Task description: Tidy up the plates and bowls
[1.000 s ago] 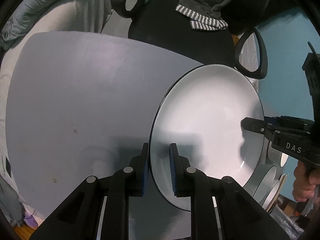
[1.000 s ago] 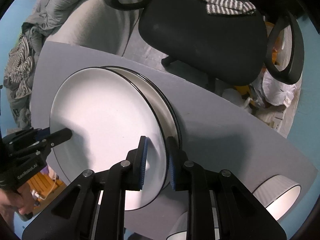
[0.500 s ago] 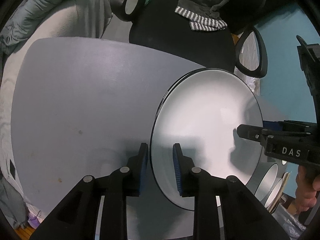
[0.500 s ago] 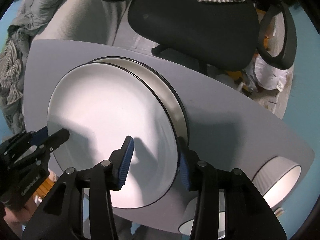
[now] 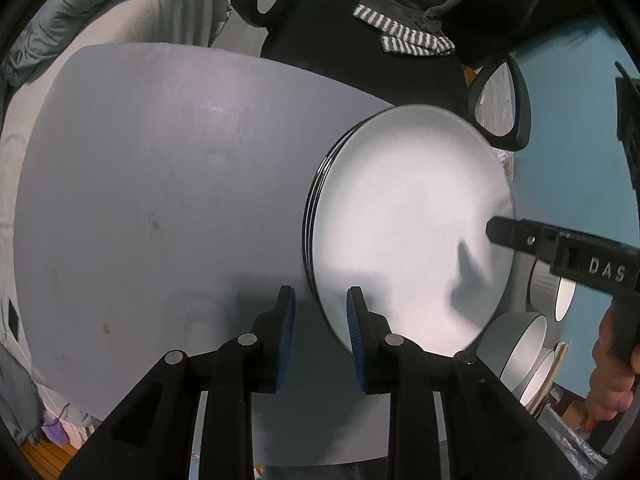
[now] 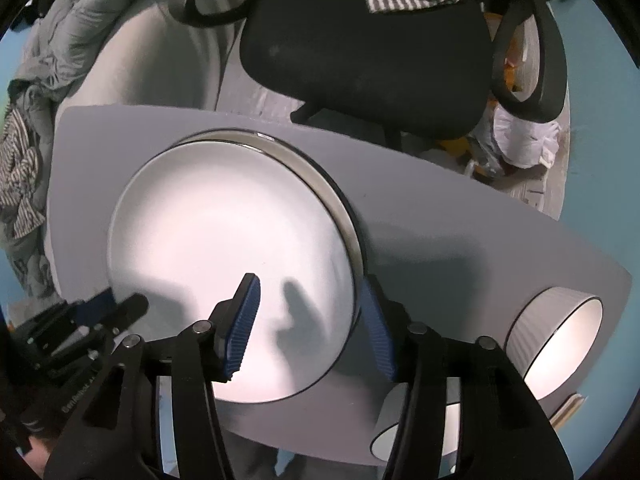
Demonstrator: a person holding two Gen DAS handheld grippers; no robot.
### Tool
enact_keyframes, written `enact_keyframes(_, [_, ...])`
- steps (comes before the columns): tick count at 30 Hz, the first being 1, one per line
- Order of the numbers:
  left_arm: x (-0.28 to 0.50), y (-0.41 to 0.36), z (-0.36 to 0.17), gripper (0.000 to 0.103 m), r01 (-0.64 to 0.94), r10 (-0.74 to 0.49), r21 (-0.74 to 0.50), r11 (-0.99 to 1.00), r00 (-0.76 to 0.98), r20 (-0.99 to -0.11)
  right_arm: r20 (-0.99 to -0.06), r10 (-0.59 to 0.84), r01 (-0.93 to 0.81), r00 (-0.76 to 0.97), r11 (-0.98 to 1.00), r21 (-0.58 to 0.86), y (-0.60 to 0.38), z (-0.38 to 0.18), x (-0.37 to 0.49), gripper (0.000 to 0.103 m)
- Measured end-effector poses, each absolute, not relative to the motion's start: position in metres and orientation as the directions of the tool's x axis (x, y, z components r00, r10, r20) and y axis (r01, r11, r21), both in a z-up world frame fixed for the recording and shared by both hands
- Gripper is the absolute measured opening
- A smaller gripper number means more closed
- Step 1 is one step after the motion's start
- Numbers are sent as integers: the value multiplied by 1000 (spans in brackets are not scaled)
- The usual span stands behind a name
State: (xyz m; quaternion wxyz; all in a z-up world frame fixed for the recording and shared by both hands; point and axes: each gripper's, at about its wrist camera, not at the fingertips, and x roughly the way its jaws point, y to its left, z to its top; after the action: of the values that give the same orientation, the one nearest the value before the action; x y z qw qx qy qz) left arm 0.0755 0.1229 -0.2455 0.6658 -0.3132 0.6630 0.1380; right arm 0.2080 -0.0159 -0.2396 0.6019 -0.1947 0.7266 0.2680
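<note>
A stack of white plates [image 5: 404, 232] lies flat on the grey surface [image 5: 160, 200], close to its near edge and toward the right end as the left wrist view shows it. The black rims of the lower plates show at the stack's left side.

The left gripper [image 5: 320, 312] points steeply down at the near-left rim of the stack. Its jaws stand a little apart, one blue pad over the bare surface, the other over the top plate; the rim lies between them, and neither pad presses on it.

The right gripper [image 6: 308, 320] points down at the opposite side of the stack [image 6: 232, 272]. Its jaws are opening, about half wide, with the plate rim between the pads and free of both. In the left wrist view one black finger of it reaches in over the plate from the right, with a hand [image 5: 612, 380] below it.

Ribbed grey bowls [image 6: 556, 340] with white insides stand near the surface's right corner, beside the stack. A black chair [image 6: 360, 44] stands beyond the far edge.
</note>
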Motion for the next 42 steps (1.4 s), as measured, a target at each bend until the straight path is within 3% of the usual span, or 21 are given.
enact_keyframes(5, [73, 120, -240, 27, -598, -221, -231, 767, 91, -971, -983, 64, -605, -171, 781, 156, -17, -232, 210, 57])
enact_keyframes(9, [68, 118, -228, 42, -593, -183, -213, 776, 111, -977, -990, 67, -615, -123, 778, 129, -21, -222, 205, 62])
enact_keyframes(18, [62, 101, -183, 50, -556, -94, -178, 812, 177, -980, -996, 75, -655, 47, 755, 26, -35, -182, 186, 72])
enact_keyframes(21, [60, 94, -166, 58, -535, -67, -176, 826, 217, -974, -991, 82, -661, 106, 750, -8, -44, -165, 182, 73])
enact_keyframes(30, [58, 64, -109, 60, -441, -11, -161, 883, 325, -946, -962, 118, -647, 245, 759, -71, -74, -105, 164, 73])
enact_keyframes(32, [56, 59, -96, 64, -422, 4, -154, 893, 350, -937, -954, 135, -639, 266, 766, -70, -79, -93, 160, 73])
enact_keyframes(34, [54, 52, -83, 76, -407, 21, -146, 902, 379, -925, -948, 149, -634, 282, 770, -68, -84, -82, 156, 73])
enact_keyframes(42, [48, 31, -44, 77, -314, 45, -105, 944, 437, -898, -916, 210, -584, 343, 811, -33, -114, -40, 145, 73])
